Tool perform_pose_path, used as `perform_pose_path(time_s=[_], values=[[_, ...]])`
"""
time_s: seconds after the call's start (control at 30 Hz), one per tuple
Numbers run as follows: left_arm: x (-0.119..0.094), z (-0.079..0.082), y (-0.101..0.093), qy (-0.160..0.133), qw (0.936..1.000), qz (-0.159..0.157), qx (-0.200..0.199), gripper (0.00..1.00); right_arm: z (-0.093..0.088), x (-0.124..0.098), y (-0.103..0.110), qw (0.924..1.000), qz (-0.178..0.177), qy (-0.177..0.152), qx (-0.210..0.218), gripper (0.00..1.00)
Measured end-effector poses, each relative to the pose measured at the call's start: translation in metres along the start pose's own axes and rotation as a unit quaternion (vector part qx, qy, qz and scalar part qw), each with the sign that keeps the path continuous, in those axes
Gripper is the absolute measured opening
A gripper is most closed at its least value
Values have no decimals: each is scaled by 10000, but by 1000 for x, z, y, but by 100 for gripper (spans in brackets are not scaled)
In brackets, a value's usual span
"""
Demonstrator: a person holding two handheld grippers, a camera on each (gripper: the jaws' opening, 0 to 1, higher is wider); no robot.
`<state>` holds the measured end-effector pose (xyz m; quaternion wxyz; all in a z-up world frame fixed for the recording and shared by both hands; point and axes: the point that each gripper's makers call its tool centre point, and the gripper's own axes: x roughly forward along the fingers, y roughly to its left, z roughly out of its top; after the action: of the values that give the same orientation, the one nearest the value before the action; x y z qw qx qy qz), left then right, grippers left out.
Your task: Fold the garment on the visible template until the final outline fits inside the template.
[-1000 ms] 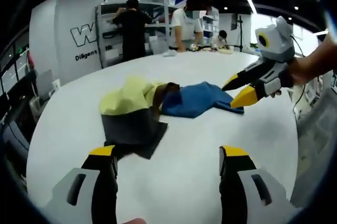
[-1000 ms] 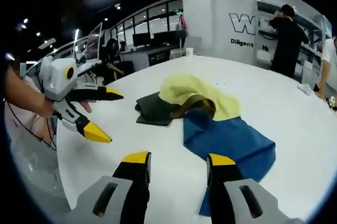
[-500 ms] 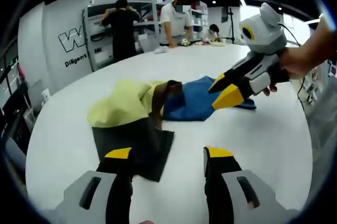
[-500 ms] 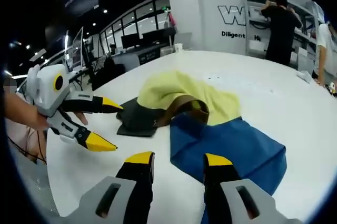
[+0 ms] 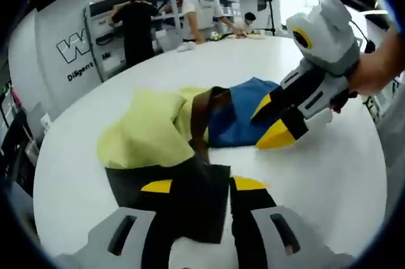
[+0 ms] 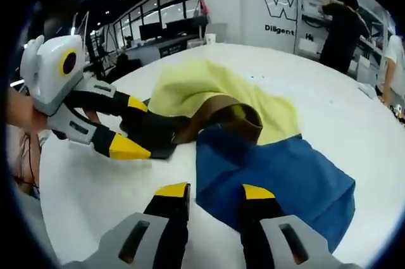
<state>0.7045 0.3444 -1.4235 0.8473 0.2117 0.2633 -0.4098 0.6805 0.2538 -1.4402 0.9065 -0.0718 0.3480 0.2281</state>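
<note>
A crumpled garment lies on the white table, with a yellow part (image 5: 149, 133), a brown band (image 5: 202, 112) and a blue part (image 5: 234, 120). Its yellow end rests over a flat dark grey template sheet (image 5: 196, 196). My left gripper (image 5: 202, 185) is open, its jaws straddling the sheet's near corner. From the right gripper view, the left gripper (image 6: 131, 126) has the sheet's edge (image 6: 155, 133) between its yellow tips. My right gripper (image 6: 215, 191) is open at the near edge of the blue part (image 6: 272, 171). The left gripper view shows it (image 5: 269, 125) just above the blue cloth.
The white table (image 5: 329, 174) curves away to an edge on the left (image 5: 47, 174). Several people (image 5: 136, 22) stand at shelves beyond the far side. A hand (image 5: 380, 66) holds the right gripper. Desks and monitors (image 6: 158, 31) stand behind the table.
Both grippers have moved in toward the garment. The left one now reaches over the dark sheet's corner, and the right one has come up to the blue edge. The jaws have narrowed slightly.
</note>
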Motion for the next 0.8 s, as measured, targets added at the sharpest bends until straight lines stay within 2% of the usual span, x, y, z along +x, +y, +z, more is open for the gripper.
perform_pose_path(time_s=[0.03, 0.1, 0.17, 0.2, 0.27, 0.33, 0.4, 0.8], values=[[2, -2, 1, 88, 9998, -13, 196, 26, 0, 0, -2, 10000, -20, 10, -21, 20], [4, -2, 1, 91, 9997, -43, 212, 23, 0, -1, -4, 10000, -18, 55, -3, 13], [5, -4, 2, 185, 9994, -48, 287, 20, -4, -3, -10, 9995, -73, 234, -210, 2], [5, -5, 3, 231, 9990, -44, 367, 18, -5, -4, -10, 9992, -64, 263, -279, 0], [5, -8, 3, 319, 9987, -82, 401, 11, -7, -7, -10, 9994, 8, 274, -209, 0], [3, -12, 1, 450, 9982, -149, 365, 0, -11, -11, -11, 9993, 47, 316, -216, 0], [-1, -15, 0, 498, 9979, -141, 390, 0, -17, -18, -12, 9987, 40, 429, -260, 0], [-35, -41, -26, 762, 9939, -684, 404, 0, -56, -62, -12, 9970, 249, 715, -176, 0]])
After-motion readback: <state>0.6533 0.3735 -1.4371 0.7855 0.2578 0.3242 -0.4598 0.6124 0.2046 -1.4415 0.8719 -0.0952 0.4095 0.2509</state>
